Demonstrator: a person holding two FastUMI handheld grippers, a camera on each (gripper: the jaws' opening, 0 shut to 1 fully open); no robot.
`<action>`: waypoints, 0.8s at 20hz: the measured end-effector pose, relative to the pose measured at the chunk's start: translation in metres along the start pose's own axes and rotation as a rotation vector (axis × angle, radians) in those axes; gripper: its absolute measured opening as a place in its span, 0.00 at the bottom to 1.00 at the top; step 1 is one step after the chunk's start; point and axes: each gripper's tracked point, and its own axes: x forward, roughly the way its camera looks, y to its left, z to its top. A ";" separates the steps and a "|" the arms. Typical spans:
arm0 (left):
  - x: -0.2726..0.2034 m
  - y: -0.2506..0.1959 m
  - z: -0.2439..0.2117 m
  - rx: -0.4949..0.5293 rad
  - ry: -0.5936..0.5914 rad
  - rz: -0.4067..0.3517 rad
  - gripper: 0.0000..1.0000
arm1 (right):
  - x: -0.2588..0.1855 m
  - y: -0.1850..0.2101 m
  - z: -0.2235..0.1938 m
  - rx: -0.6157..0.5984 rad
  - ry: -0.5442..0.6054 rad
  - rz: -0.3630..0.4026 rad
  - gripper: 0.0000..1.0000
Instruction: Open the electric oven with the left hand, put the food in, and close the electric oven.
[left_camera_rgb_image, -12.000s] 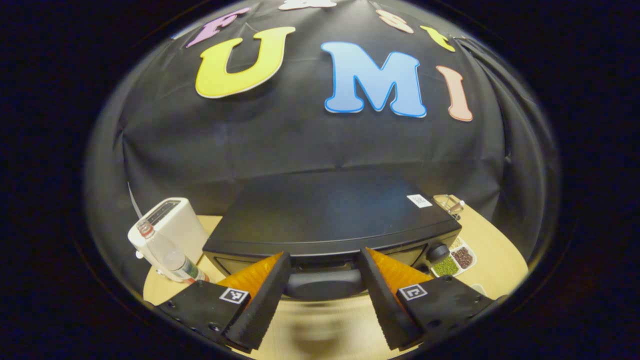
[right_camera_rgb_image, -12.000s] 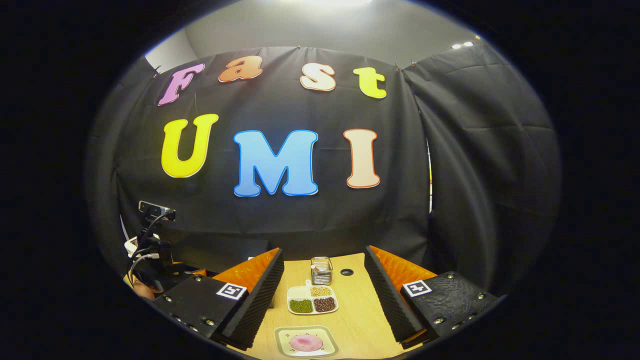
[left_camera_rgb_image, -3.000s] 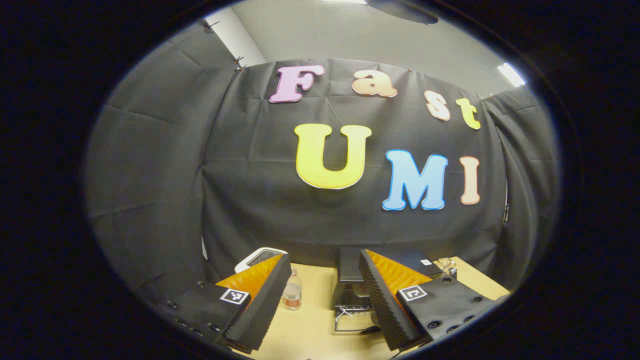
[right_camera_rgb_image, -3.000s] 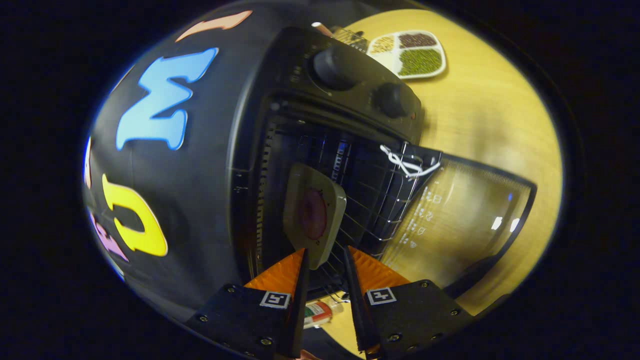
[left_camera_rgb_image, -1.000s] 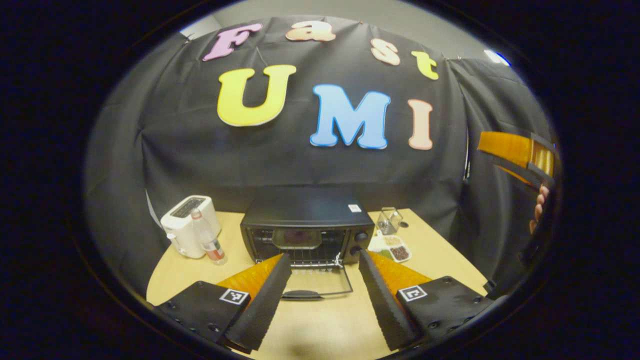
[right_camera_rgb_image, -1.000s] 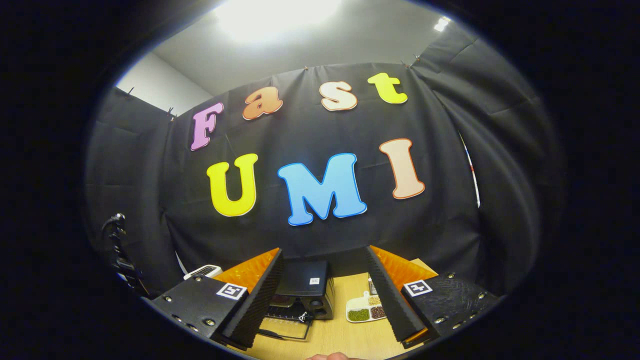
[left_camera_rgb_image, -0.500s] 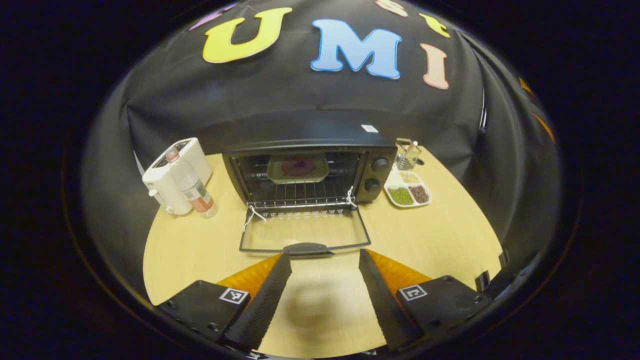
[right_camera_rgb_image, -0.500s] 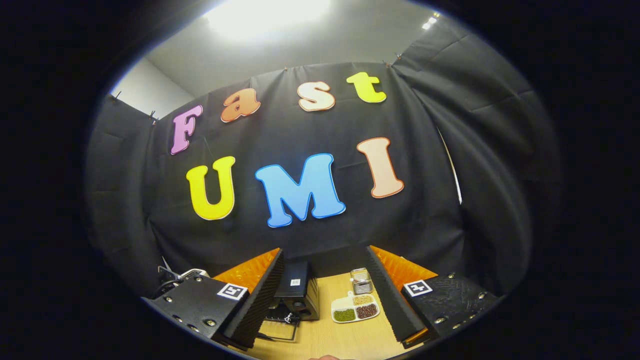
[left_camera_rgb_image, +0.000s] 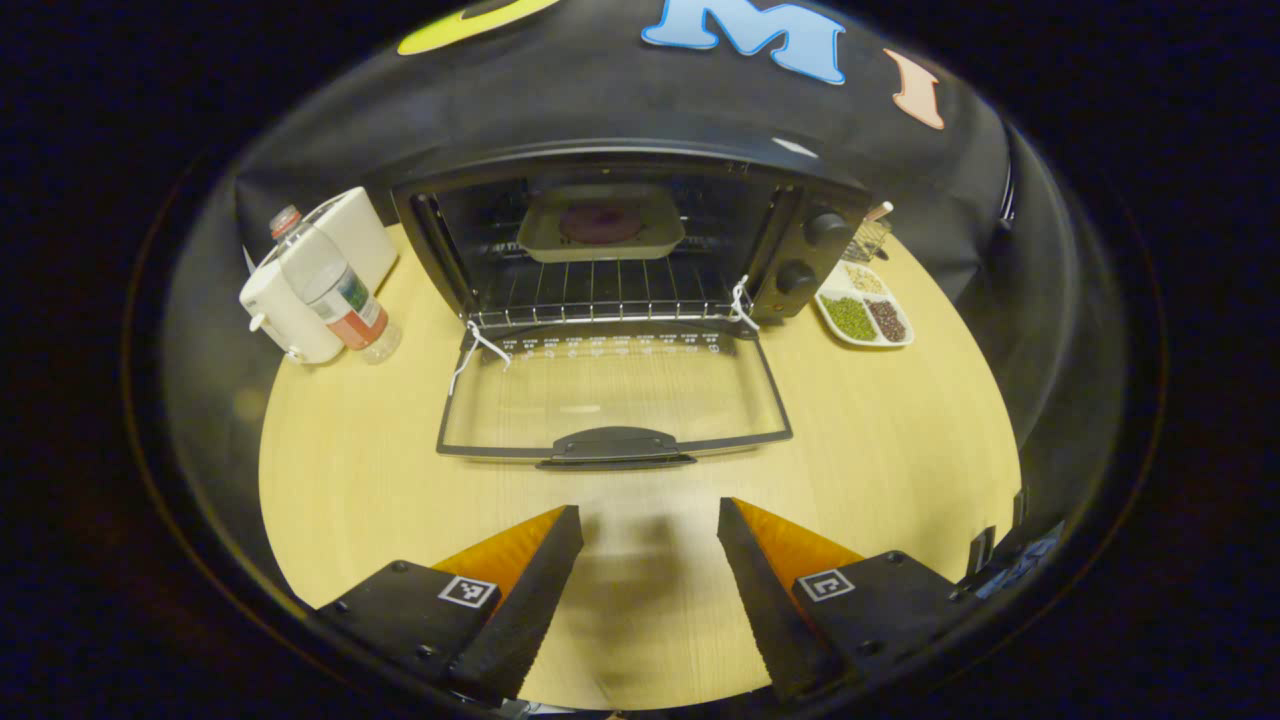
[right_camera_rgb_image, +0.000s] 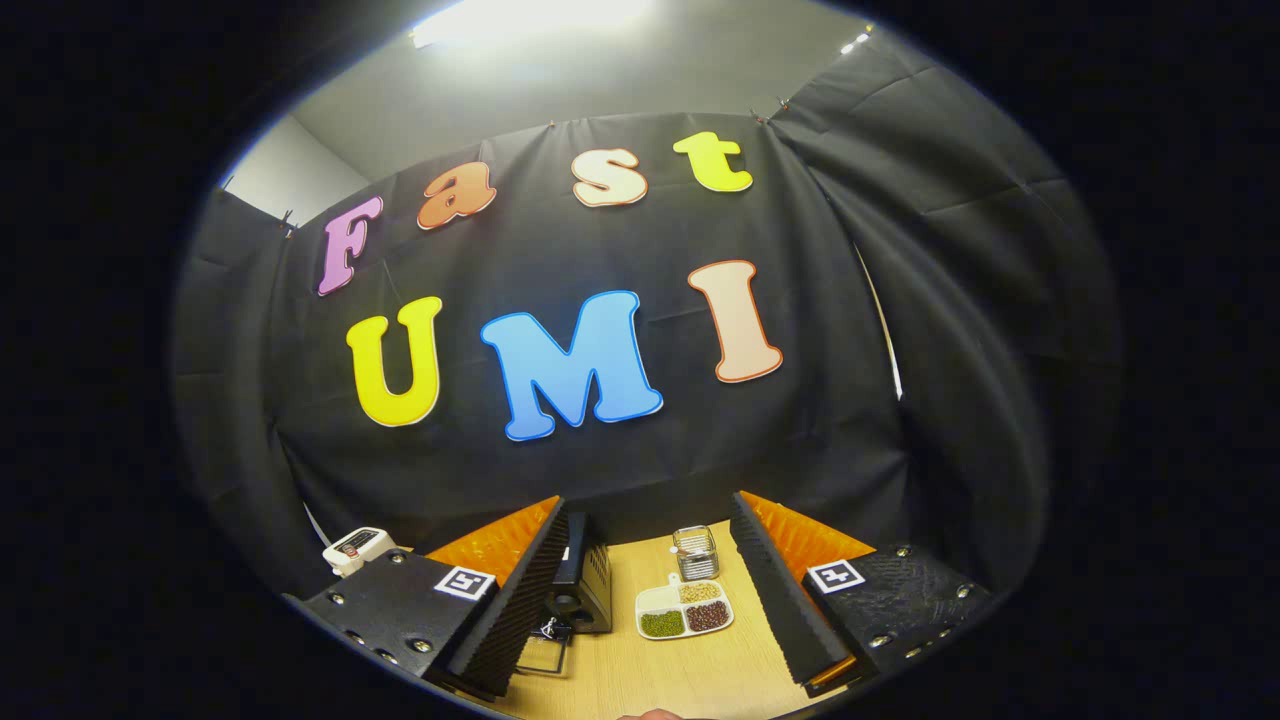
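Two spread, empty grippers, left gripper (left_camera_rgb_image: 650, 560) just before black electric oven's (left_camera_rgb_image: 800, 235) flat-lying glass door (left_camera_rgb_image: 612, 400), pale food tray (left_camera_rgb_image: 600, 222) inside on rack, right gripper (right_camera_rgb_image: 645, 580) well back, bare wooden table (left_camera_rgb_image: 880, 440) beside door's handle edge.

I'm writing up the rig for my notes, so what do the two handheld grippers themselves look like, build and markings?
Both look alike. The left gripper and the right gripper each have two long wedge-shaped fingers with ribbed, sawtooth inner faces. Each finger sits on a flat black block with small screws, topped by a square black-and-white tag. No cables or sleeves are visible.
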 end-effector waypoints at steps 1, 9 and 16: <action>0.009 0.004 -0.002 0.004 0.023 0.005 0.98 | 0.001 -0.003 -0.002 0.002 0.005 -0.007 0.98; 0.049 0.010 -0.008 0.034 0.114 0.015 0.89 | 0.010 -0.019 -0.010 -0.008 0.024 -0.055 0.98; 0.070 0.014 -0.006 0.027 0.152 0.032 0.94 | 0.012 -0.022 -0.008 -0.012 0.019 -0.071 0.98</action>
